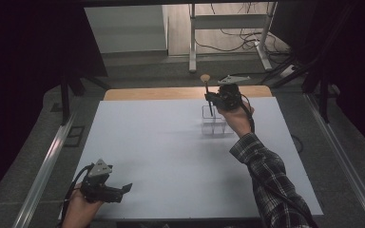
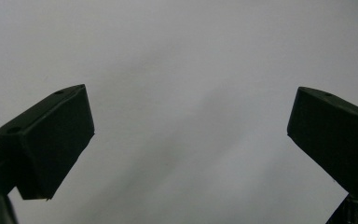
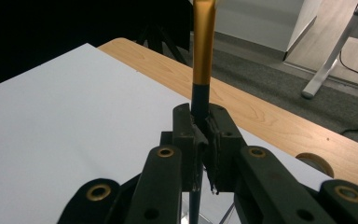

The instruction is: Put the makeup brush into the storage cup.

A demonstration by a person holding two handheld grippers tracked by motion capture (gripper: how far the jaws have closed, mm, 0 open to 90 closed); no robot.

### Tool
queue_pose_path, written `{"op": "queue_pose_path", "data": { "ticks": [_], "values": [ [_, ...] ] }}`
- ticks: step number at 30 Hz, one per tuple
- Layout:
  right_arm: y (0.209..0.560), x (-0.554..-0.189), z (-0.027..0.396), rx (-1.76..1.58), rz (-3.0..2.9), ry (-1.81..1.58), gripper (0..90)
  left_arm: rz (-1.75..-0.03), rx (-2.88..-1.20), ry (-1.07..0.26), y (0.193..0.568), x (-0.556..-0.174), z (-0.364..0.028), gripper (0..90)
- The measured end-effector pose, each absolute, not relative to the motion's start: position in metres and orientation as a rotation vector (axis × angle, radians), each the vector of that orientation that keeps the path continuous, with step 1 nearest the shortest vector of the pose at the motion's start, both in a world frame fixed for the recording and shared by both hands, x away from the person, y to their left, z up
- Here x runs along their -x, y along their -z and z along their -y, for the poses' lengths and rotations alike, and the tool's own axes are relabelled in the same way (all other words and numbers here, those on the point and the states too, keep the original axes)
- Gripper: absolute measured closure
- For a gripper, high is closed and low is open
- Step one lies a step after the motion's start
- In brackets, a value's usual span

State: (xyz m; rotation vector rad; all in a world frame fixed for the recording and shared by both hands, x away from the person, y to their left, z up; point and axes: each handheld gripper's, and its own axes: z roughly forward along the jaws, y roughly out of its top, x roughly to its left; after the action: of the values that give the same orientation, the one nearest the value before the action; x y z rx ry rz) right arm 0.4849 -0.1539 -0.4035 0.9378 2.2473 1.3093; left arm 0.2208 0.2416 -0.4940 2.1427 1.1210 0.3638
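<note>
A brush (image 1: 209, 105) with a black handle, a gold band and a tan head stands upright in my right gripper (image 1: 211, 98), which is shut on the handle. Its lower end reaches into a clear plastic holder (image 1: 216, 125) on the far right part of the white table (image 1: 171, 156). Seen from the right gripper view, the jaws pinch the black handle at my right gripper (image 3: 203, 128), and the gold band of the brush (image 3: 203, 46) rises above them. My left gripper (image 1: 126, 188) rests at the table's near left corner. In its own view my left gripper (image 2: 191, 126) is open over bare white surface.
A strip of wooden tabletop (image 1: 161, 93) runs along the far edge of the white sheet. Behind it, on the floor, stand the white legs of a desk frame (image 1: 192, 47) with loose cables (image 1: 247, 40). A plaid sleeve (image 1: 266, 175) crosses the table's right side.
</note>
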Motion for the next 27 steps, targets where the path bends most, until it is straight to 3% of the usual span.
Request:
{"op": "queue_pose_path", "data": {
  "ticks": [27],
  "values": [
    [0.432, -0.486, 0.152, -0.962, -2.28, -1.261, 83.6, -1.123, -2.153, -0.351, 0.495, -0.221, -0.241, 1.1]
  ]
}}
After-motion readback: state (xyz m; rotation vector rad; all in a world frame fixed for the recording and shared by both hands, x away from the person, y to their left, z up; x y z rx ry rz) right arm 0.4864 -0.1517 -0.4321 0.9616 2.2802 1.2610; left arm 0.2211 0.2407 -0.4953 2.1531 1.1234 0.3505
